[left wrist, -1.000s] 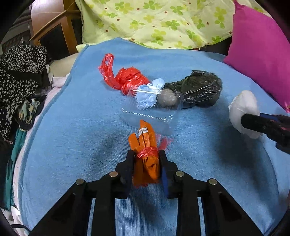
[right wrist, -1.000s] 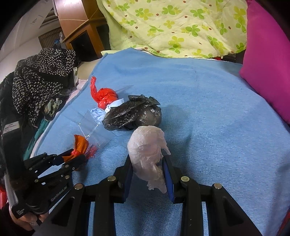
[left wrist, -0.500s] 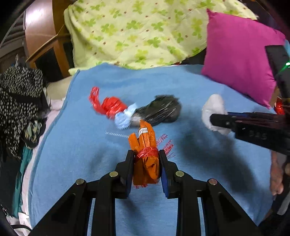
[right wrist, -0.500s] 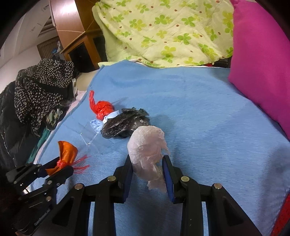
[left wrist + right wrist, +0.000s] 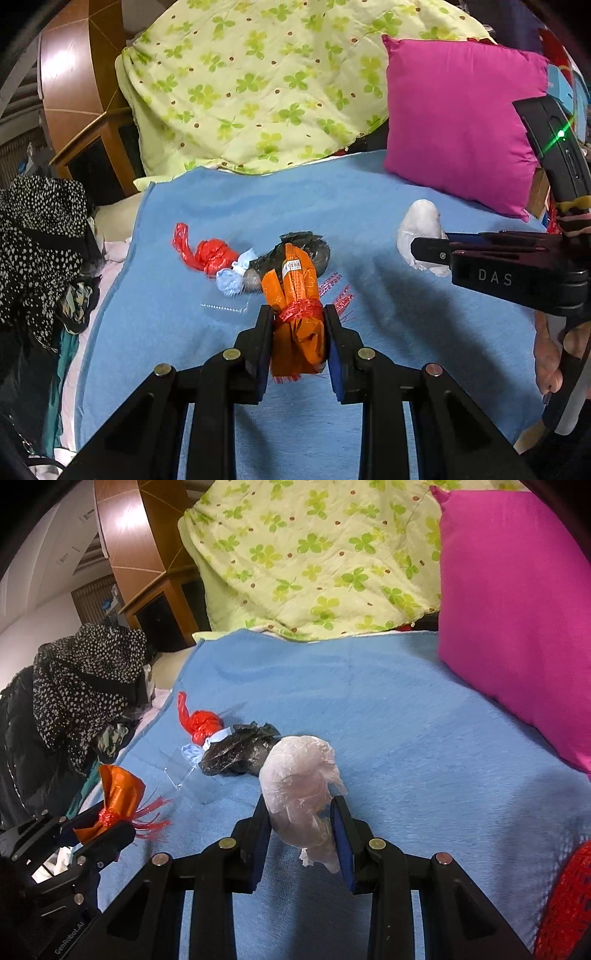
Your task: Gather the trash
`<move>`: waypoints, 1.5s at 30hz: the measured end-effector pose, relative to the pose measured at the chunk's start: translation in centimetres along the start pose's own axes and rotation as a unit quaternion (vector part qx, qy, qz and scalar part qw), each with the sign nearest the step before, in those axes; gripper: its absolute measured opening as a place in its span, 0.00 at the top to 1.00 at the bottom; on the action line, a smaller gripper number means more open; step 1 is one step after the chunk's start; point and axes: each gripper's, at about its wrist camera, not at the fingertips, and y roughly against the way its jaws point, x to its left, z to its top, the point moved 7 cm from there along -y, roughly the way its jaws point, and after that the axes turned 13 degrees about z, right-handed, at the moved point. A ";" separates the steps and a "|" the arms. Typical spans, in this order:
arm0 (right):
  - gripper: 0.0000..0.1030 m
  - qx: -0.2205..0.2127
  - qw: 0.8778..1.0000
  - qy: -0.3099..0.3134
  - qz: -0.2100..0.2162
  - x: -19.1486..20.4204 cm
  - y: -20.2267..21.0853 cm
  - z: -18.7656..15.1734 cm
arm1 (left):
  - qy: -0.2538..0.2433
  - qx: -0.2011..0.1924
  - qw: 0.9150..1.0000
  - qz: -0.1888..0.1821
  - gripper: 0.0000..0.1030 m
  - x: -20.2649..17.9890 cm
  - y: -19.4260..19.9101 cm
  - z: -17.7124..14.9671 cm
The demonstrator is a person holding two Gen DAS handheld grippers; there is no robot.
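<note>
The left tongs [image 5: 298, 317] are clenched on an orange wrapper bundle [image 5: 295, 314] tied with red string, held above the blue blanket [image 5: 369, 206]. The right tongs [image 5: 301, 818] grasp a crumpled white plastic bag [image 5: 299, 779] — also lifted off the bed. On the blanket lie a red bag [image 5: 201, 723], a light-blue wad [image 5: 231, 282] and a black bag [image 5: 236, 755], touching in a row, with a pink pillow [image 5: 517, 620] well apart.

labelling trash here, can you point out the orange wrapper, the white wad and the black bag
orange wrapper [image 5: 295, 325]: left wrist view, on its tied middle
white wad [image 5: 299, 786]: right wrist view, on its bulging middle
black bag [image 5: 236, 755]: right wrist view, on its crumpled centre
</note>
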 end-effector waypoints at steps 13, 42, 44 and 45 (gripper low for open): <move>0.67 -0.049 0.999 -0.008 -0.001 -0.8 4.7 0.8 | -0.031 -0.048 0.998 0.002 0.73 -3.0 4.4 2.4; 0.67 -0.242 0.966 -0.048 -0.070 -7.2 22.4 0.9 | -0.036 -0.080 0.988 -0.131 0.72 -11.3 11.5 6.8; 0.67 -0.252 0.963 -0.046 -0.085 -7.7 23.4 0.6 | -0.038 -0.082 0.987 -0.136 0.72 -11.8 11.8 7.0; 0.67 -0.256 0.961 -0.047 -0.090 -7.8 23.8 0.6 | -0.039 -0.082 0.986 -0.139 0.72 -12.1 11.9 7.1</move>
